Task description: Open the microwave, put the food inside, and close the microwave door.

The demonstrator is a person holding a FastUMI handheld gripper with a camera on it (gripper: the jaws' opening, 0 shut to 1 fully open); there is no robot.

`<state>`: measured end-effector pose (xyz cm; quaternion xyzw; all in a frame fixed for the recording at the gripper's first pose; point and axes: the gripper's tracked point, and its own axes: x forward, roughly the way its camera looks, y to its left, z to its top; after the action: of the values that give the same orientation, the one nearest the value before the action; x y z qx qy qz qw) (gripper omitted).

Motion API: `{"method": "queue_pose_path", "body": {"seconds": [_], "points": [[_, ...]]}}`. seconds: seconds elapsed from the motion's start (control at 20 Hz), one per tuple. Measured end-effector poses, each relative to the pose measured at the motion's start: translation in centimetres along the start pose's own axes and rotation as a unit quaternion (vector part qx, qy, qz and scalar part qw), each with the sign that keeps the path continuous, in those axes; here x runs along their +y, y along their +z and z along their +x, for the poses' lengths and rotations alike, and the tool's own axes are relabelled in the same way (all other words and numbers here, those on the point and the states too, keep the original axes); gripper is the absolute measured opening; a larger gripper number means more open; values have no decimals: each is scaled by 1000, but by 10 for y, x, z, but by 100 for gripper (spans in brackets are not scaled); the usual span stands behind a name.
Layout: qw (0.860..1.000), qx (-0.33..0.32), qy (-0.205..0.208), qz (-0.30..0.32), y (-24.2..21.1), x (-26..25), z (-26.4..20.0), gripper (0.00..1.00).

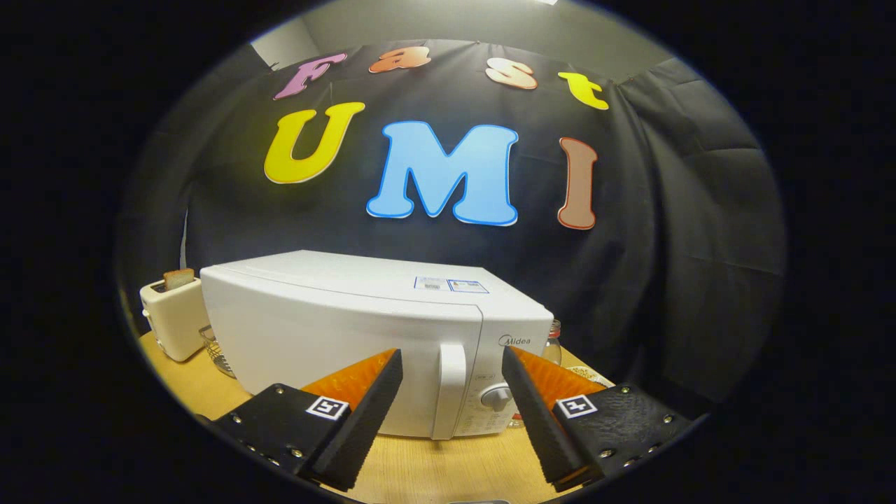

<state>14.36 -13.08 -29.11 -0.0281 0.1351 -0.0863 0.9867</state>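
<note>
Microwave (350, 329) is sitting shut on the wooden table (420, 469) at twelve o'clock from the gripper (451, 360), whose fingers are standing spread apart and holding nothing, with the vertical door handle (449, 388) showing in the gap between them. Opening looks like the step in hand; the next move is calling for the fingers to advance, close around that handle and pull. Toaster (171, 315) with bread is standing at ten o'clock; the food to load I cannot pick out.
</note>
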Motion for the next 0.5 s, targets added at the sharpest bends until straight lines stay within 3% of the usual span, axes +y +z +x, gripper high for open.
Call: {"method": "queue_pose_path", "body": {"seconds": [0.1,0.25,0.35,0.4,0.5], "points": [[1000,10,-5,-3,-12,-2,11,86],[1000,19,-4,1,-23,-2,24,83],[1000,24,-1,7,-30,-2,31,70],[1000,24,5,14,-31,1,32,56],[999,29,19,28,-34,6,37,46]]}}
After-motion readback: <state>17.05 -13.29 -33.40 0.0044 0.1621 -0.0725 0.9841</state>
